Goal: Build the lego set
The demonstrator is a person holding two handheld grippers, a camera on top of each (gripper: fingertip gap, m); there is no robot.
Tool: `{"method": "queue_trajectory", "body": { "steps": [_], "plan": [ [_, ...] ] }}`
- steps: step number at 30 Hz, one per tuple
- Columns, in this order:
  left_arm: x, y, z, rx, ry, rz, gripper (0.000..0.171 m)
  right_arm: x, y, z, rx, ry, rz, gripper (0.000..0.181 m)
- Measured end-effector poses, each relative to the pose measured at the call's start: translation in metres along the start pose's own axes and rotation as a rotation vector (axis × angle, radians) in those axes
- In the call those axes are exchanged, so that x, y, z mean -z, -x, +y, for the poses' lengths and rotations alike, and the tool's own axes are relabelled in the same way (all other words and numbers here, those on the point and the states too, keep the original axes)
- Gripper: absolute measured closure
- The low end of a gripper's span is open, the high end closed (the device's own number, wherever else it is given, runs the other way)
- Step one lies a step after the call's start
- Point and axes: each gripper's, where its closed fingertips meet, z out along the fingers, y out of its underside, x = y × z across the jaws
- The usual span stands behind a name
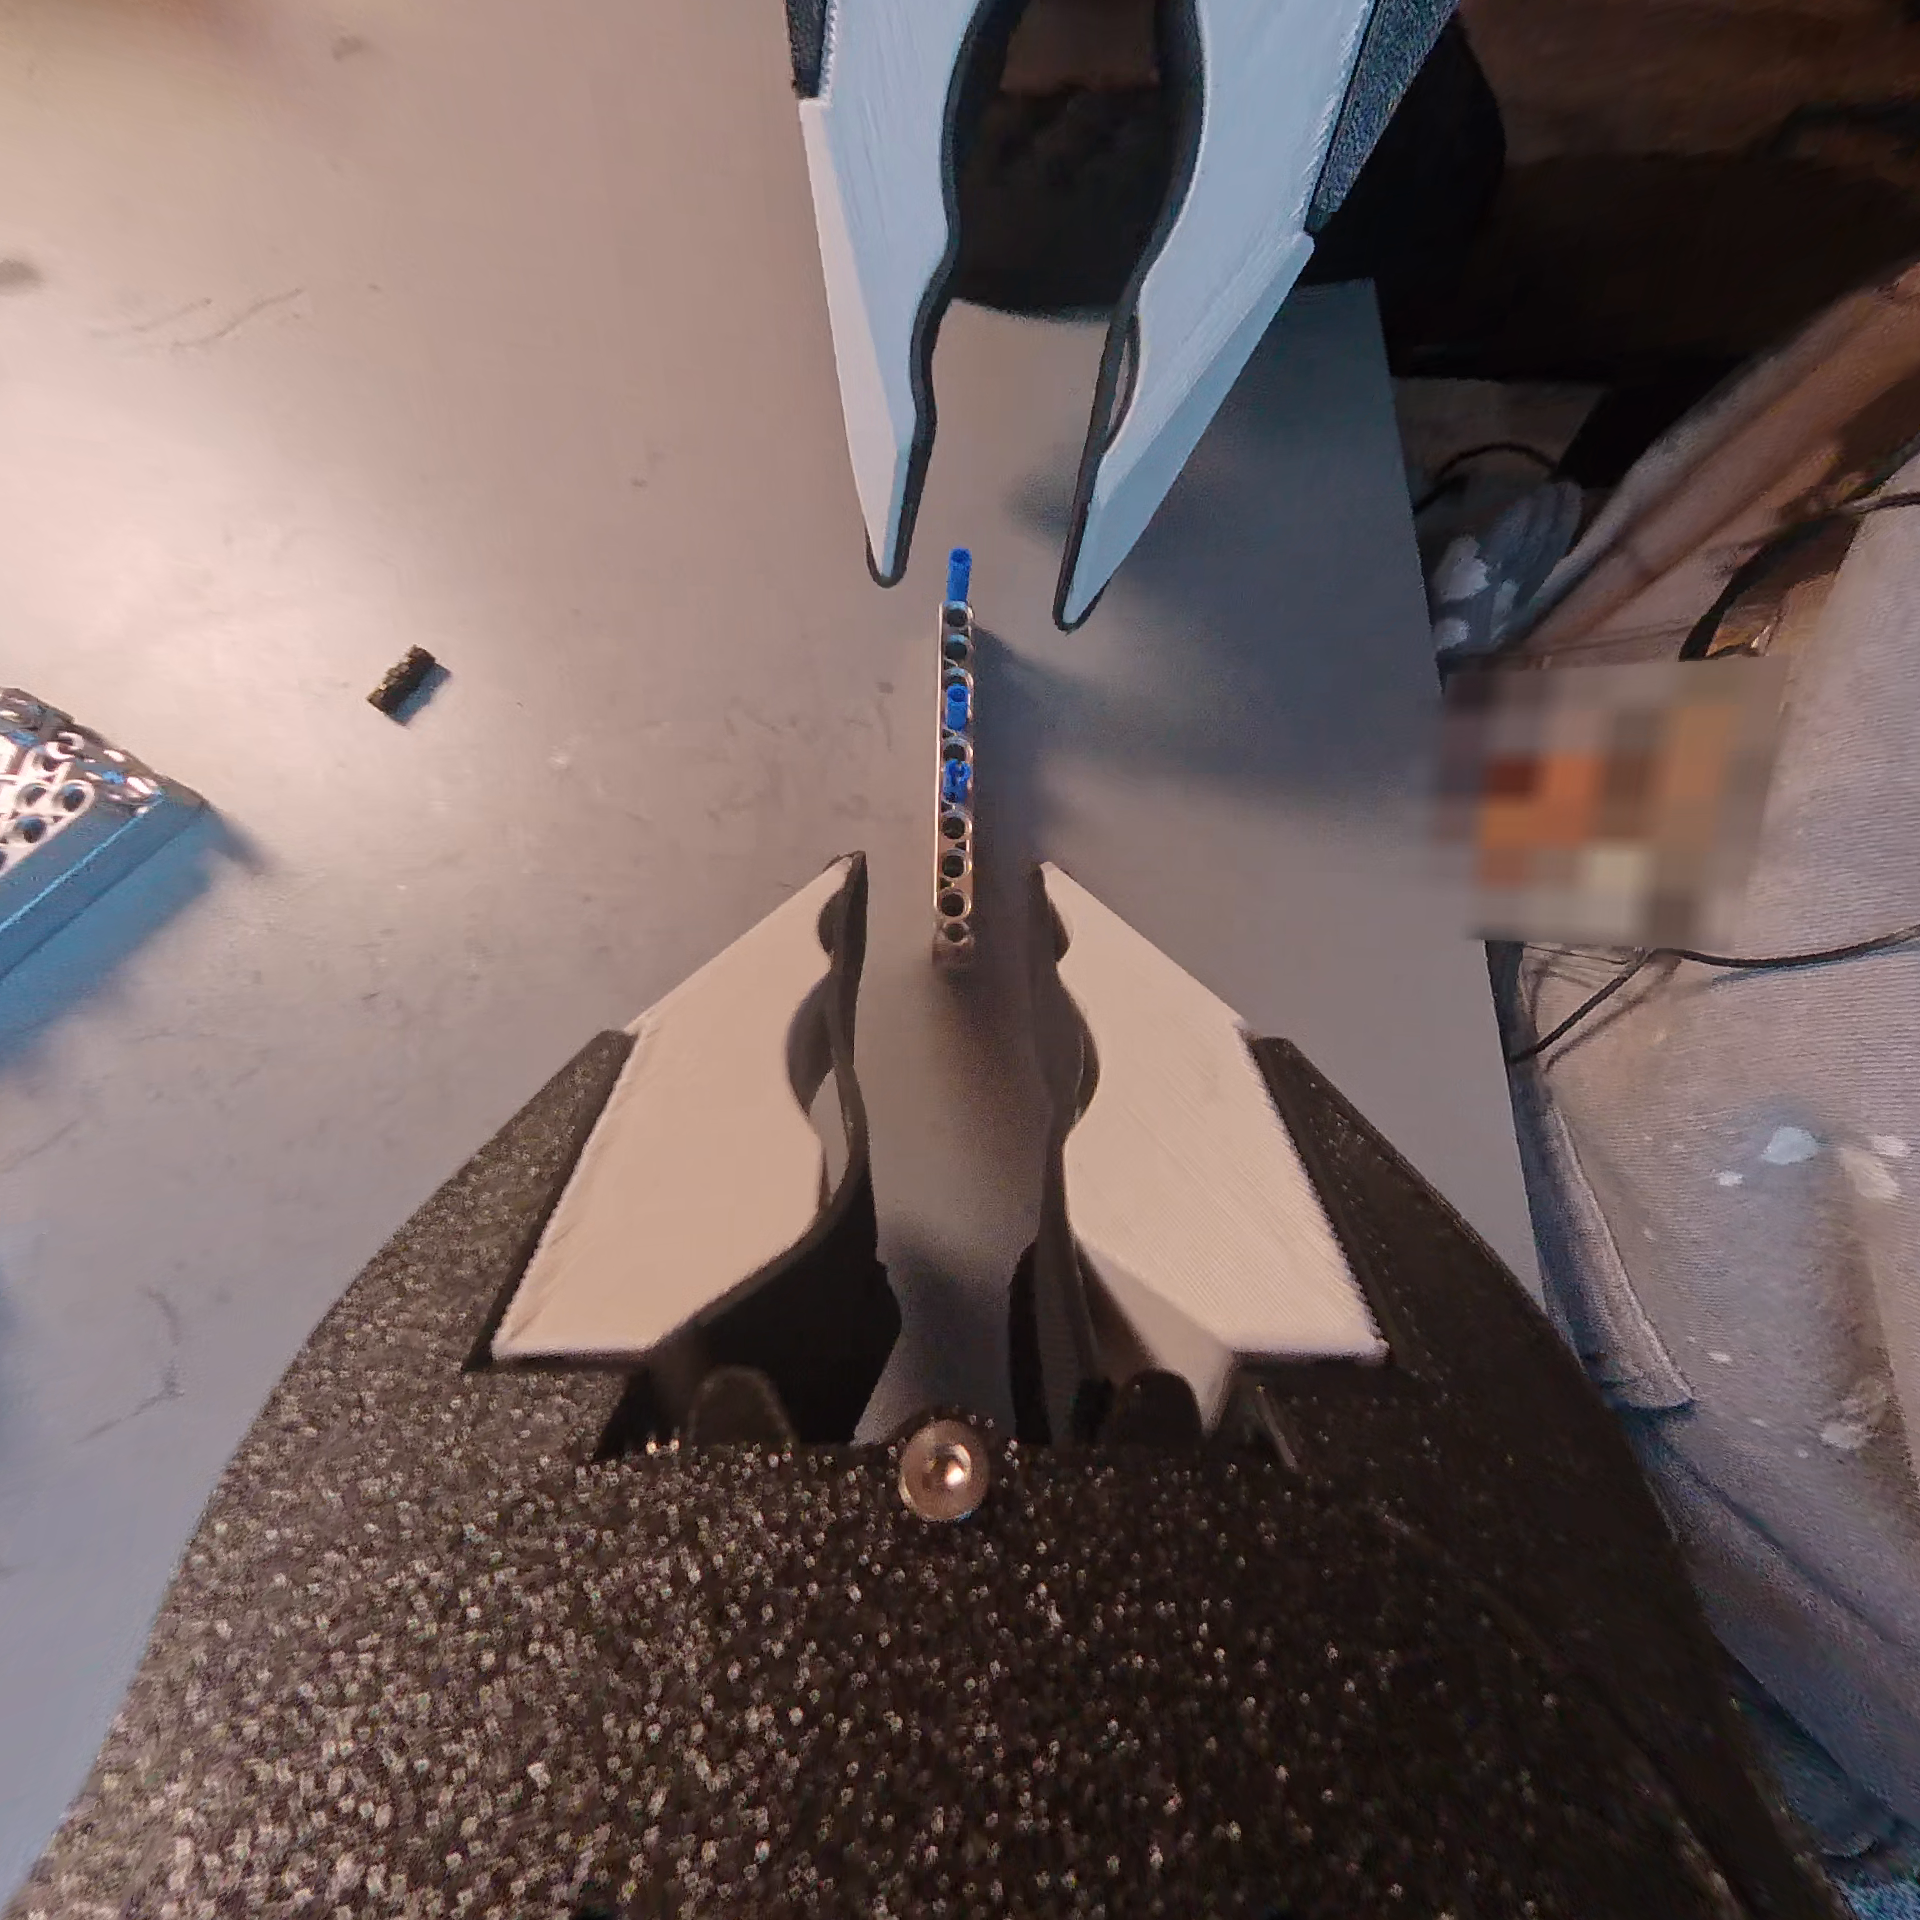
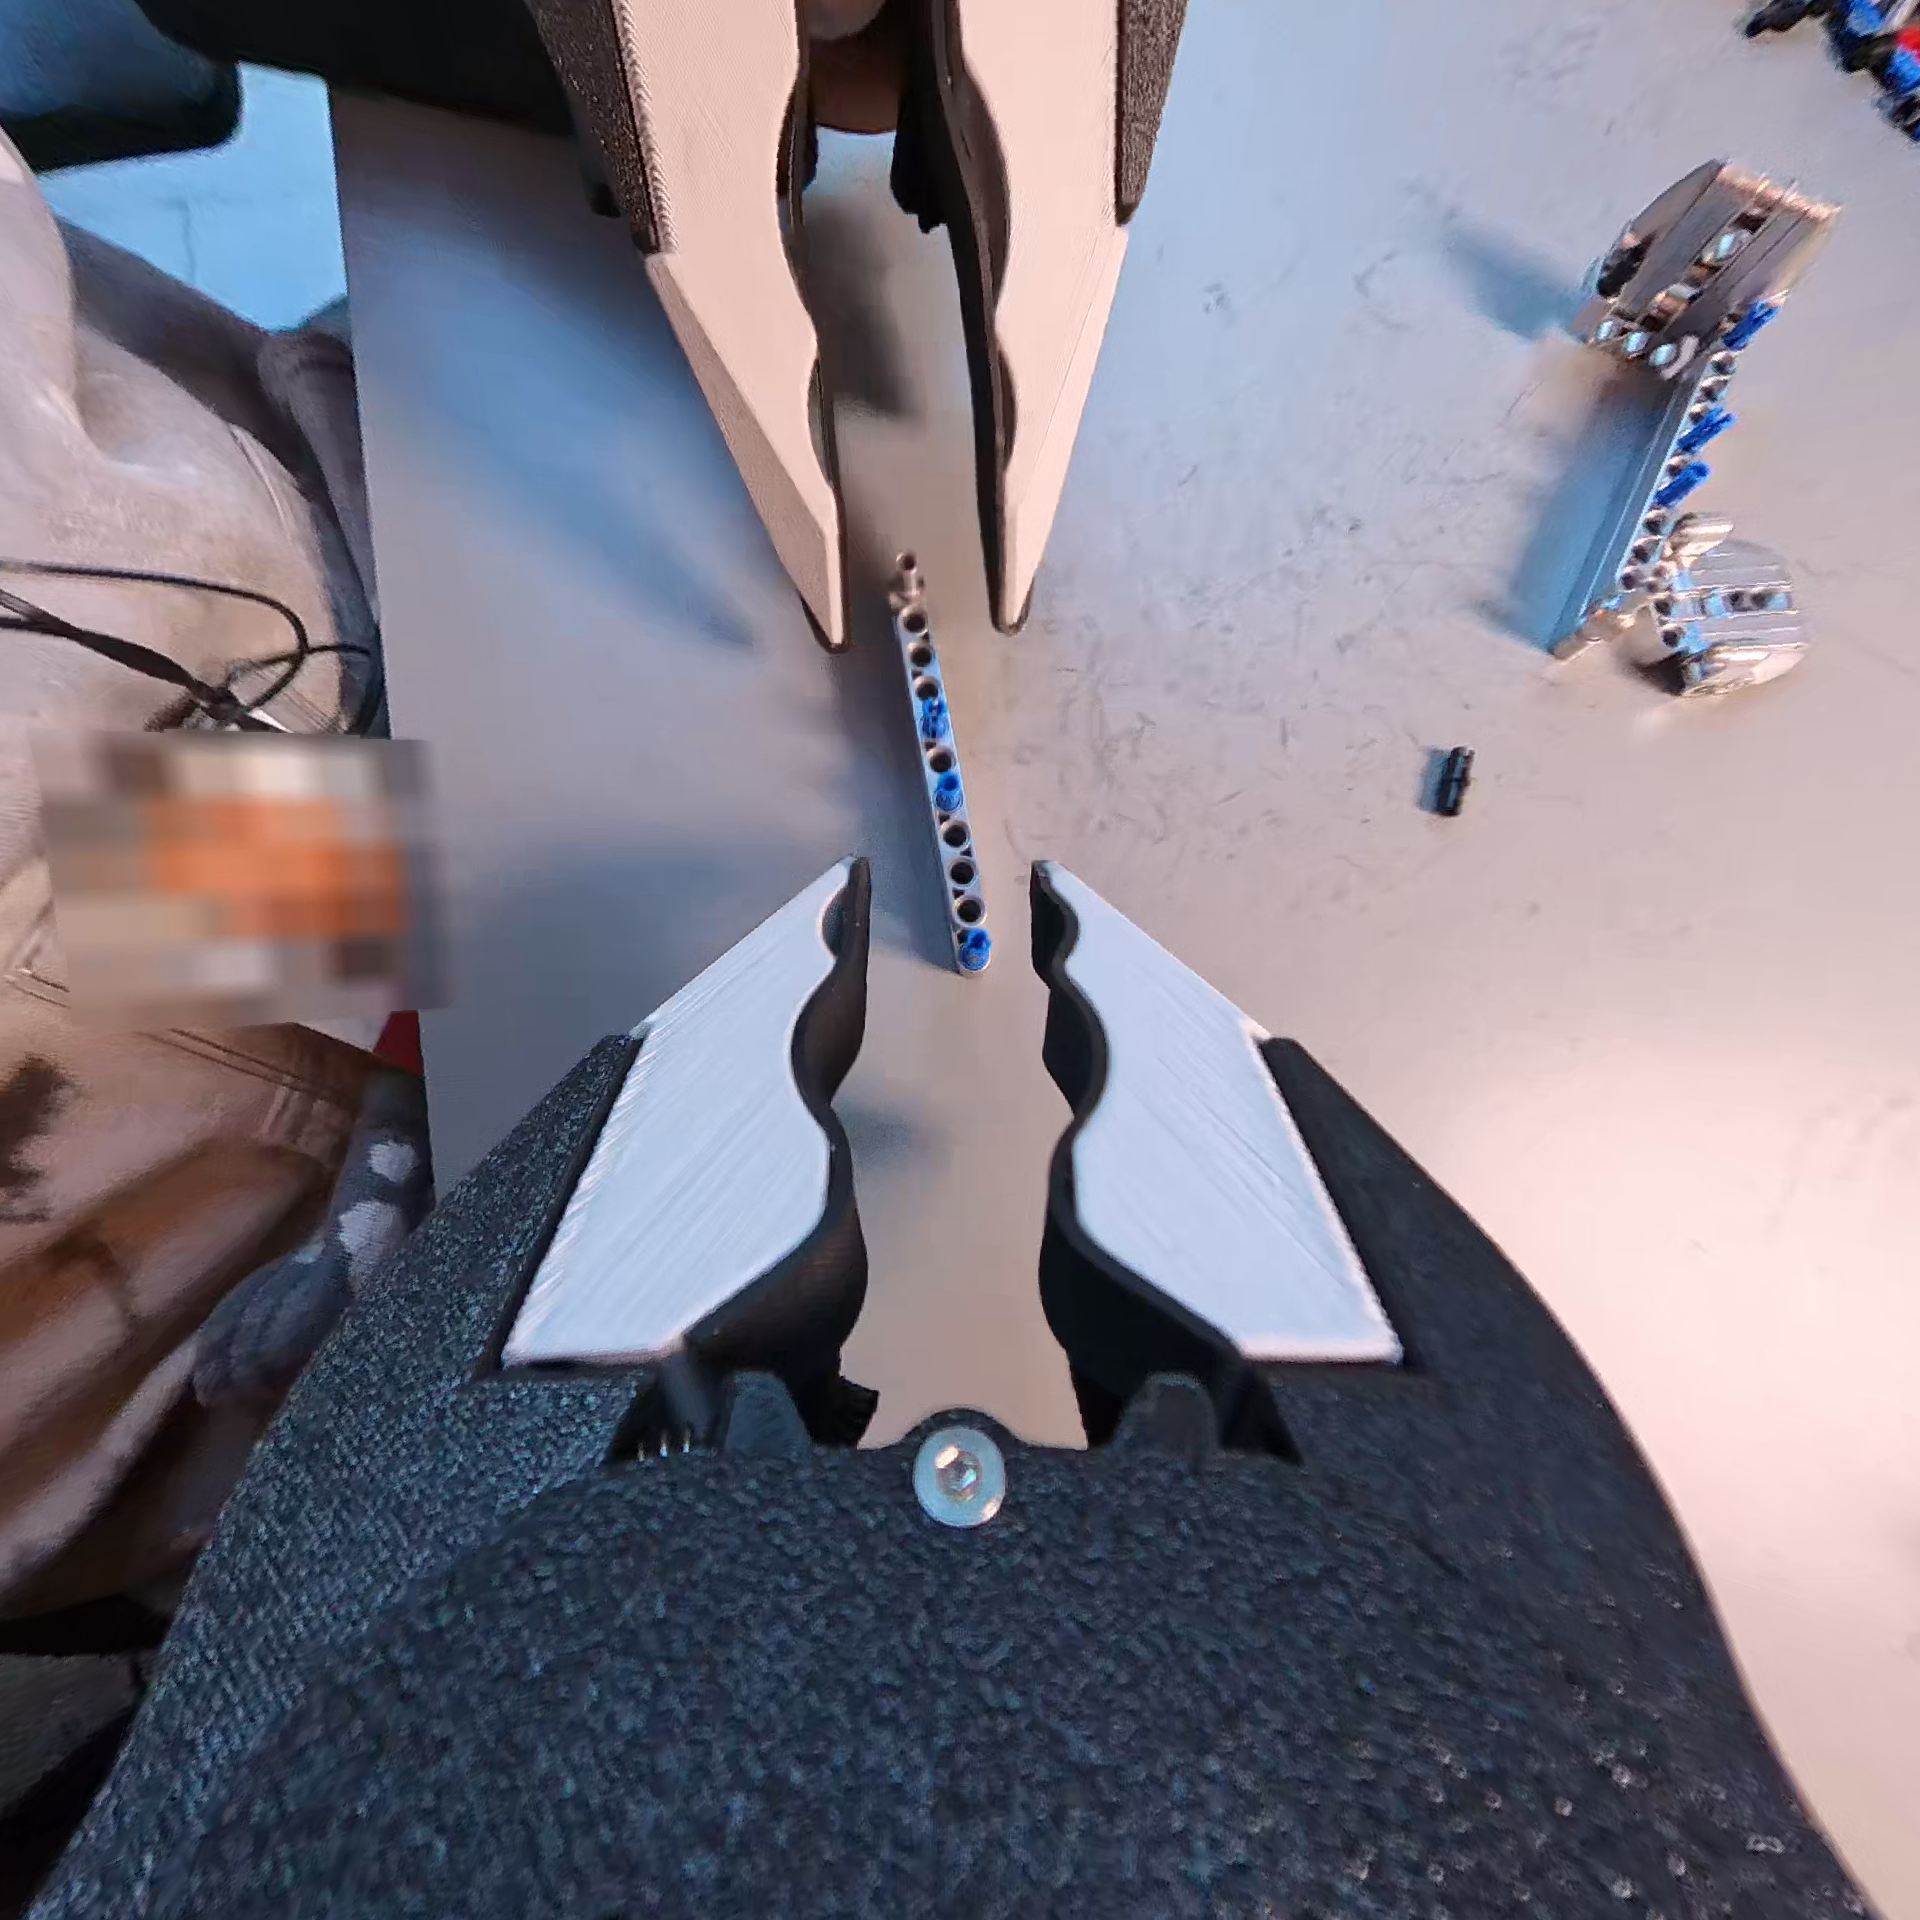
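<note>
Lying flat on the grey table (image 1: 416, 1039) between two facing grippers is a thin silver strip with a row of holes (image 1: 954, 790), several of them plugged with blue pins (image 1: 957, 694). One blue pin sticks out past its far end in the left wrist view, close to the tips of the right gripper (image 1: 974, 597), which points back toward the camera from above. The left gripper (image 1: 951, 873) sits at the strip's near end, its white fingers (image 1: 727, 1122) parted, with the strip's end just reaching into the gap; nothing is pinched. The right gripper is likewise spread, its tips either side of the strip's end without touching it, as far as I can tell.

From the right wrist view the same strip (image 2: 943, 790) runs between the right gripper (image 2: 948, 878) and the left one (image 2: 920, 623).

Off to one side lies a small black peg (image 2: 1446, 779), well apart from the strip and alone on the table. Farther out stands a silver built-up piece of holed bars with blue pins along its edge (image 2: 1662, 436), with a rounded silver part at its foot. A heap of blue and black bits (image 2: 1860, 42) shows blurred at the table's far corner. Beyond the table edge are pale cloth (image 2: 156, 499) and thin black cables (image 2: 208, 665).
</note>
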Motion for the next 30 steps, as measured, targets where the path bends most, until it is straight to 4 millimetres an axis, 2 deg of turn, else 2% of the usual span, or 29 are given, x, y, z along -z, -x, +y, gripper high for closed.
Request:
{"method": "queue_trajectory", "body": {
  "steps": [3, 5, 6, 9, 13, 16, 19, 21, 23, 27, 29, 30],
  "plan": [
    [-0.009, -0.002, 0.008, -0.038, 0.049, -0.008, 0.148, -0.010, 0.002, 0.004, 0.022, 0.043, -0.005, 0.155],
    [-0.010, -0.001, 0.010, -0.044, 0.056, -0.005, 0.164, -0.016, 0.000, 0.008, 0.035, 0.079, 0.001, 0.169],
    [-0.011, -0.001, 0.010, -0.033, 0.054, 0.002, 0.166, -0.018, 0.001, 0.010, 0.038, 0.088, -0.014, 0.174],
    [-0.007, 0.000, 0.008, 0.074, 0.015, 0.064, 0.166, -0.018, 0.002, 0.005, 0.016, 0.073, -0.046, 0.175],
    [0.013, 0.006, -0.013, 0.342, -0.145, 0.251, 0.167, 0.000, -0.017, -0.020, 0.053, -0.050, 0.023, 0.166],
    [0.026, 0.018, -0.023, 0.502, -0.247, 0.347, 0.167, 0.013, -0.027, -0.039, 0.168, -0.131, 0.126, 0.142],
    [0.031, 0.021, -0.025, 0.588, -0.279, 0.415, 0.167, 0.013, -0.031, -0.044, 0.340, -0.105, 0.254, 0.137],
    [0.032, 0.019, -0.027, 0.622, -0.288, 0.454, 0.167, 0.007, -0.035, -0.045, 0.408, -0.067, 0.311, 0.141],
    [0.034, 0.018, -0.030, 0.644, -0.304, 0.484, 0.167, 0.001, -0.039, -0.042, 0.461, -0.018, 0.344, 0.161],
    [0.039, 0.023, -0.032, 0.620, -0.348, 0.443, 0.165, -0.006, -0.040, -0.039, 0.469, 0.017, 0.313, 0.167],
    [0.044, 0.028, -0.033, 0.460, -0.368, 0.304, 0.142, -0.006, -0.040, -0.037, 0.427, 0.026, 0.283, 0.167],
    [0.045, 0.034, -0.032, 0.365, -0.360, 0.193, 0.136, -0.005, -0.042, -0.035, 0.407, 0.031, 0.275, 0.166]
  ]
}}
